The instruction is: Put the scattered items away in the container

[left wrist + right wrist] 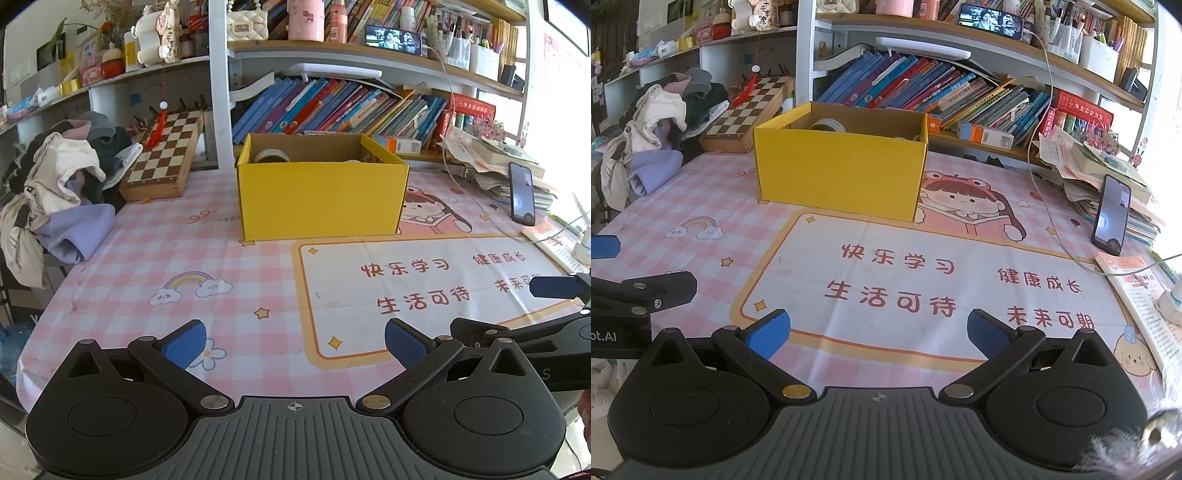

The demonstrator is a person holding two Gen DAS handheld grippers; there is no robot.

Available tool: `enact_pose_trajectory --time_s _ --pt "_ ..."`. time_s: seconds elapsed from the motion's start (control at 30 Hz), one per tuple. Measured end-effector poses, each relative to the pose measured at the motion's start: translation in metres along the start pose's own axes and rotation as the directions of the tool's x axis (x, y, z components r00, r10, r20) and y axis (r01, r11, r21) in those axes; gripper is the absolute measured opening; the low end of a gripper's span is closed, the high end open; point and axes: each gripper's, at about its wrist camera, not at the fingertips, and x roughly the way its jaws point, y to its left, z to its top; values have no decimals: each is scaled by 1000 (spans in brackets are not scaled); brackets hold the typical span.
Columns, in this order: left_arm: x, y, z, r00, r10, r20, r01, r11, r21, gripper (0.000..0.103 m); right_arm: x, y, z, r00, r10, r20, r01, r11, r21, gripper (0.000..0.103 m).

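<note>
the left gripper (293,343) hangs wide apart and empty over the pink checked cartoon table mat (147,258), and the right gripper (875,332) is just as wide and empty beside it. ahead stands the yellow corrugated cardboard box (321,199), open-topped, with a roll of pale tape (271,156) already inside (little else shows over the rim). no loose item lies on the mat between the grippers and the box, so the tidying looks near done. the risk now is reaching for the wrong thing: the black phone (1111,216) propped against the paper stack (1108,166) could topple, or its white charging cable (1052,221) could snag a finger.
</note>
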Motion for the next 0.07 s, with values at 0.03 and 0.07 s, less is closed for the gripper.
enact_pose_trajectory --time_s 0.03,0.07 --pt "0 0 0 1000 -2 -1 2 1000 -1 103 0 0 0 1000 0 -1 0 1000 0 103" --pt "1 1 1 1000 -3 -2 3 1000 -1 103 0 0 0 1000 0 -2 0 1000 0 103"
